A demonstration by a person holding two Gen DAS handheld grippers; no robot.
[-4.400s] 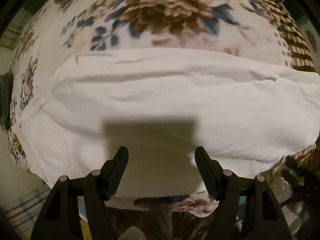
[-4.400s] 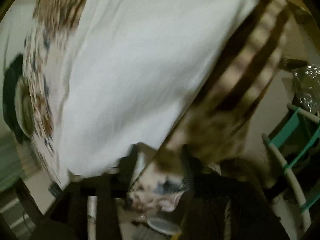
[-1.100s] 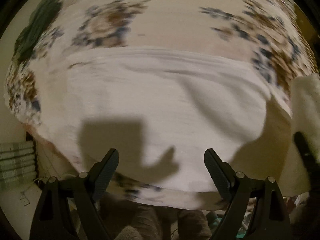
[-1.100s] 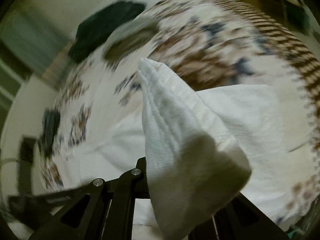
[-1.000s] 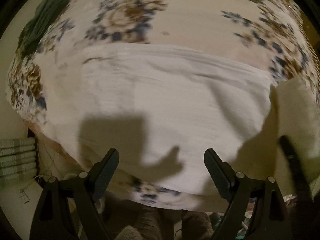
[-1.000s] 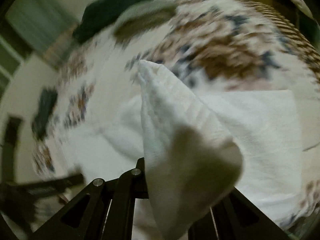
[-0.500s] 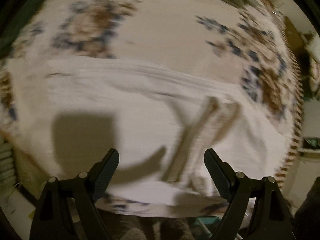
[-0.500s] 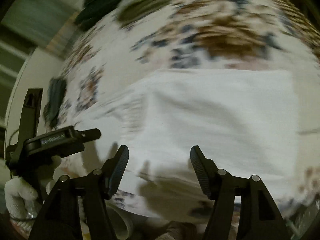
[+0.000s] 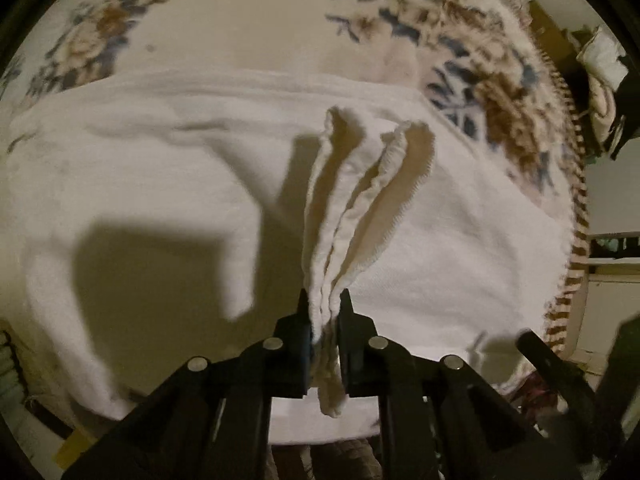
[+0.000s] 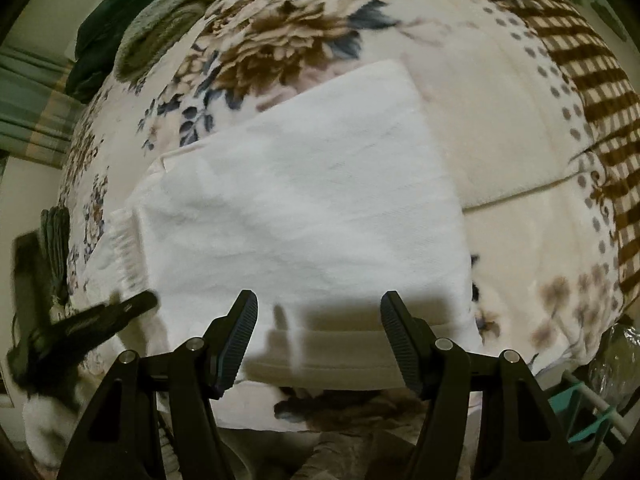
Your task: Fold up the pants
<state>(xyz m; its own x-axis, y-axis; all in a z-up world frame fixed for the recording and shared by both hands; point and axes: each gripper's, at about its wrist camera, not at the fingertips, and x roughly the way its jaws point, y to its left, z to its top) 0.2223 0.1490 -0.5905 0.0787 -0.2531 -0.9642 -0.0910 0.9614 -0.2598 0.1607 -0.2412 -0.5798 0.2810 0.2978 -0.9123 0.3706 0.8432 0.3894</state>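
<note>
A: Left wrist view — the left gripper pinches a ruffled, hemmed bunch of the white pants, which lie on the floral fleece blanket.

B: Right wrist view — the right gripper gapes wide, holding nothing, over the flat, folded cloth.

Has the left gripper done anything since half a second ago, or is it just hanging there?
Yes. The left gripper was open above the white pants; now its jaws are shut on a bunched edge of them, over the same floral blanket.
</note>
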